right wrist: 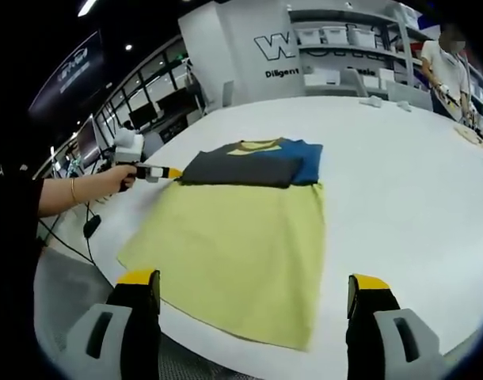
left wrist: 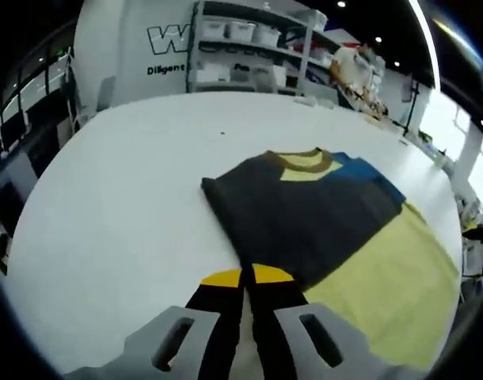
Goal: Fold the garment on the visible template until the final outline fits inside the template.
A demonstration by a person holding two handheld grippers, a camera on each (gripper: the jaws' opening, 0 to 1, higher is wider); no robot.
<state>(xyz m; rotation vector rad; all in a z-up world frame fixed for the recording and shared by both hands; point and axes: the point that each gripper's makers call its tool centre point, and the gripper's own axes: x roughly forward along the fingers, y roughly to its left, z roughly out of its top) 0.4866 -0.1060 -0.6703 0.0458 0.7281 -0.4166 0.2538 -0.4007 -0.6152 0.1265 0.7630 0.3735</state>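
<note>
Left gripper jaws closed together, tips just beside dark folded shirt on yellow template, white bench.

The folded garment hides its own lower layers in the left gripper view. The yellow template disappears under it, and its near corner probably overhangs the desk edge. Shelf boxes are too blurred to identify.

White table, broad, rounded edge. Directly on it: one yellow garment lying flat near the edge, its dark grey and blue upper portion folded over; small white items at the far side.
</note>
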